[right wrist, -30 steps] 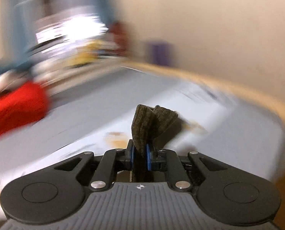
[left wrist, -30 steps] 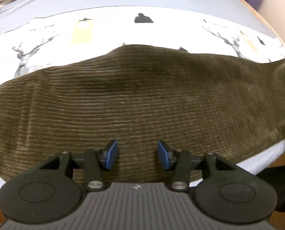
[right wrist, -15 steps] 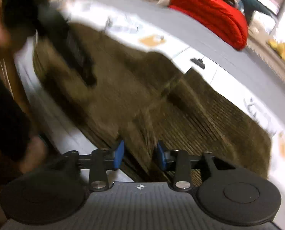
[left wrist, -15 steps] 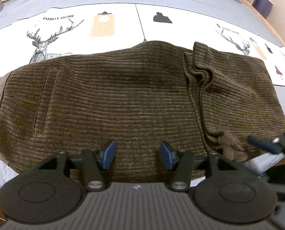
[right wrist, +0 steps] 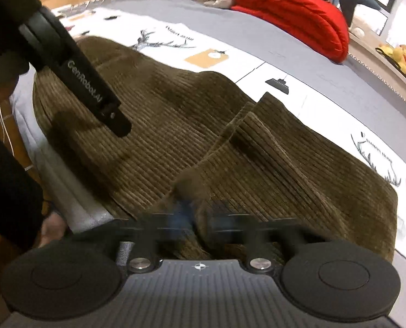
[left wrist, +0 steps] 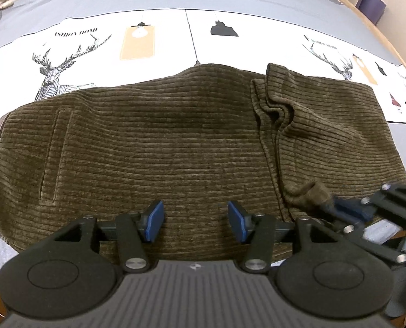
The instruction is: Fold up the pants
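Pants (left wrist: pixel 175 142) folded over (right gripper (right wrist: pixel 200 218) jaws closing on hem).

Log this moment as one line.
pants: legs folded over | left gripper: open above cloth | right gripper: closing on hem corner

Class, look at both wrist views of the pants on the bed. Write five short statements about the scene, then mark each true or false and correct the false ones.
1. The pants are olive corduroy. True.
2. The left gripper clamps cloth. False: its jaws stand apart above the pants.
3. The right gripper pinches a cloth fold. True; its jaws have just been closing.
4. The bedsheet shows printed deer. True.
5. The red cushion lies on the pants. False: it sits apart, beyond them.
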`<state>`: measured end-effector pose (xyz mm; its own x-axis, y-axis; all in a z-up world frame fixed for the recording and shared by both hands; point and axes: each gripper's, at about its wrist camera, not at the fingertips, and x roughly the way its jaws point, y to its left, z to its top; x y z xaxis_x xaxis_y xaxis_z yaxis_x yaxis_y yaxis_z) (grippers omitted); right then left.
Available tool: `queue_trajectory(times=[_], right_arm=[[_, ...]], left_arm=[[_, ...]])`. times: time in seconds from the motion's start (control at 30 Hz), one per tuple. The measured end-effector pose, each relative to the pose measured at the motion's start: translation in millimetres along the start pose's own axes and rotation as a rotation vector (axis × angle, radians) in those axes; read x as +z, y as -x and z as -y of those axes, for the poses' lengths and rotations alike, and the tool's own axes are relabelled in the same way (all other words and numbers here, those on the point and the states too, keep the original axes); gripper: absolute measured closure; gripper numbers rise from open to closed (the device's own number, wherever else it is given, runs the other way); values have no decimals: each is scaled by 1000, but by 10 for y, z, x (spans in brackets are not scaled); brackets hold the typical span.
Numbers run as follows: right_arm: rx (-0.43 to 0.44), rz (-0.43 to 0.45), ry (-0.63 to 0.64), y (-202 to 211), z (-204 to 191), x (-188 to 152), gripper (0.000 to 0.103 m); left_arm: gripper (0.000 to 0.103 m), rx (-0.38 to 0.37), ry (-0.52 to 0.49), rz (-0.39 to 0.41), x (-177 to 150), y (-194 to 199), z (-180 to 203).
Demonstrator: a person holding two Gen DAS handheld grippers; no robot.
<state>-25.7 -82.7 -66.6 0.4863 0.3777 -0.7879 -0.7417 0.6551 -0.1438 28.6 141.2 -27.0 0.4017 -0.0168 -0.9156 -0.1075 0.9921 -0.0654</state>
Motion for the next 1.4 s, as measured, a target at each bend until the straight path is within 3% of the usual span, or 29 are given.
queue_trajectory(times=[0.17,0.27,0.33,0.47,0.5,0.63,0.67,0.7,0.8,0.87,0.93,1.0,1.03,1.13,1.23,1.4], right_arm=[[59,183,33,510,46,3,94],[105,66,136,383,-60,-202,93],[61,23,208,260,-192,-305,90],[11,70,199,238,-244,-235,51],[7,69,197,217,-246,-226,49],[-14,37,254,104,-312,-204,54],[-5,26,272,74,-327,-202,69],[2,25,281,86,-332,-209,76],[-13,88,249,294,-260,-135,85],[-11,188,152,554,-93,-63,86],[9,275,55,767,65,-65,86],[35,297,4,828,154,-118,86],[45,283,-1,804,158,-142,86],[52,271,2,733,142,-189,86],[60,314,-2,800,197,-203,86],[61,370,-67,963,363,-239,86]], left_arm=[[45,5,18,2,6,4,-57],[45,3,25,-2,19,-5,-53],[45,2,28,-2,35,-7,-37],[45,-32,73,0,104,69,-11],[45,-59,92,-15,148,101,-14],[45,-171,53,-34,504,340,81],[45,-183,14,-27,597,392,125],[45,-198,-28,-16,683,435,171],[40,-276,-86,11,889,401,250],[30,-353,-12,16,937,198,202],[30,-414,141,-21,960,-108,99],[28,-477,335,-91,1018,-357,-36],[23,-496,383,-89,1071,-423,-63],[22,-429,376,-108,1194,-593,-61],[22,-428,416,-182,1225,-807,-66],[24,-418,349,-220,1246,-1028,130]])
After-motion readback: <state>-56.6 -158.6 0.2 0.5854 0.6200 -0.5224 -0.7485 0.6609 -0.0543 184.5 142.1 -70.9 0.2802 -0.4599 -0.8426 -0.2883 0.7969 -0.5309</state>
